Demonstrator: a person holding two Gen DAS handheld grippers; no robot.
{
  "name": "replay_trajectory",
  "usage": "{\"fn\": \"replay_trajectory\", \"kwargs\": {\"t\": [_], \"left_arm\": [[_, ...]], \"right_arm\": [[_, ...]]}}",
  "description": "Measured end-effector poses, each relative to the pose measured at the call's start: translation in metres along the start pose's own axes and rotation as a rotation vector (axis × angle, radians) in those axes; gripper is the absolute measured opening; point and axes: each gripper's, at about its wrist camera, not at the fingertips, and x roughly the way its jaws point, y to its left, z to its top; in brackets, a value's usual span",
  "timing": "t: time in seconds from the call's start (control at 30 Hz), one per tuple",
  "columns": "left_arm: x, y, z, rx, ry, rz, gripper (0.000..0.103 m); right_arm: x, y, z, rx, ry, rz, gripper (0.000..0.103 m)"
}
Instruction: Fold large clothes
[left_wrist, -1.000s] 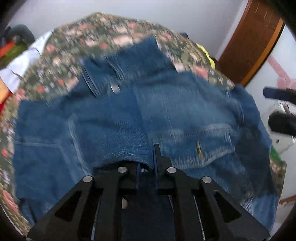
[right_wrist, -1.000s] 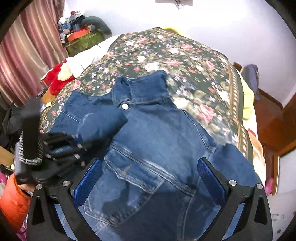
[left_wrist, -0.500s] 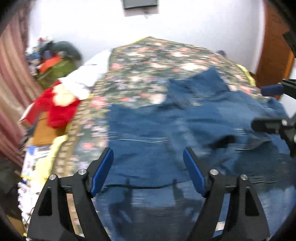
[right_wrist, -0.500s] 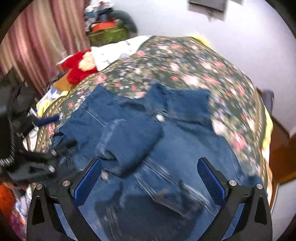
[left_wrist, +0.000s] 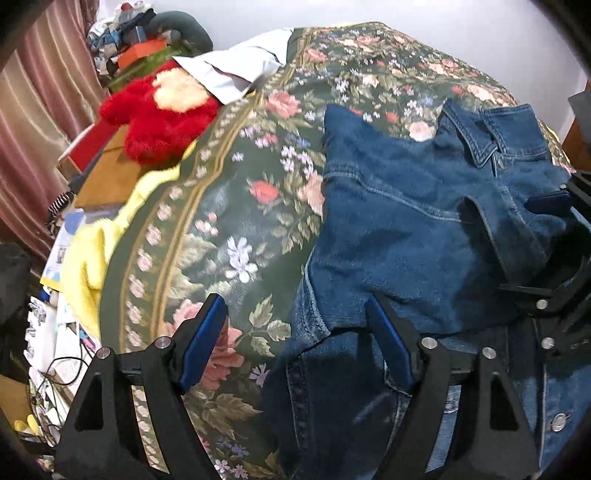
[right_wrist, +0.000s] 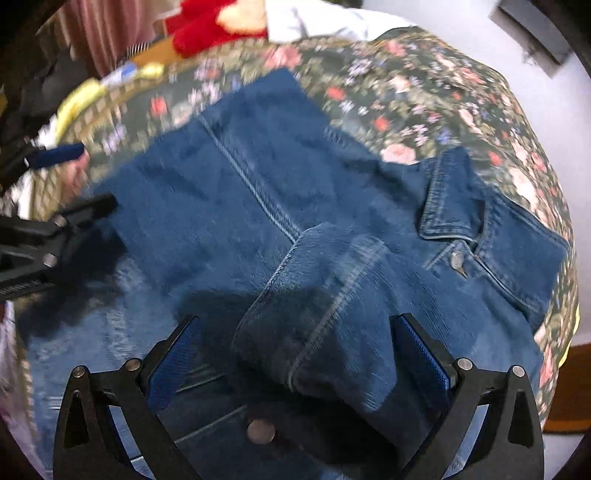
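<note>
Denim jacket (left_wrist: 413, 229), front up on the floral bedspread (left_wrist: 229, 229), collar (right_wrist: 448, 199) toward the far side, one sleeve (right_wrist: 332, 306) folded across the chest. I hold both grippers above it, pointing steeply down. My left gripper (left_wrist: 295, 343) has its jaws spread with nothing between the pads; one finger hangs over the bedspread, the other over the jacket's side edge. My right gripper (right_wrist: 295, 354) also stands wide, straddling the folded sleeve's cuff without pressing on it. I judge the cloth heavy and fairly stiff for a garment: it should hold a crease, slide little on the bedspread, and sag rather than flutter when lifted. Doubled seams and the metal buttons (right_wrist: 261, 431) make thick, hard spots that the pads may grip poorly. I would take hold at a single-layer edge, such as the side seam near the hem, and the shoulder on the same side.
</note>
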Motion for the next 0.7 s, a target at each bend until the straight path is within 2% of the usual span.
{"fn": "replay_trajectory", "kwargs": {"t": [0.17,0.23,0.27,0.33,0.37,0.4,0.5,0.7], "left_arm": [[0.008,-0.002,0.001,-0.007,-0.008,-0.004,0.080],[0.011,-0.003,0.002,0.000,-0.011,0.008,0.081],[0.012,-0.005,0.003,0.006,-0.013,0.015,0.082],[0.014,-0.008,0.003,0.018,-0.013,0.030,0.083],[0.015,-0.009,0.002,0.025,-0.011,0.040,0.083],[0.015,-0.009,0.002,0.028,-0.011,0.044,0.083],[0.016,-0.010,0.003,0.030,-0.008,0.047,0.083],[0.017,-0.011,0.005,0.024,0.012,0.056,0.083]], "right_arm": [[0.023,0.008,-0.006,-0.081,0.032,-0.072,0.090],[0.017,0.007,-0.007,-0.081,0.007,-0.063,0.073],[0.015,0.004,-0.008,-0.073,0.000,-0.053,0.069],[0.005,-0.002,-0.009,-0.042,-0.026,-0.038,0.045],[0.001,-0.005,-0.010,-0.033,-0.032,-0.026,0.037],[-0.003,-0.007,-0.009,-0.019,-0.035,-0.014,0.023],[-0.024,-0.031,-0.013,0.094,-0.064,0.074,0.014],[-0.079,-0.072,-0.032,0.226,-0.195,0.017,0.013]]}}
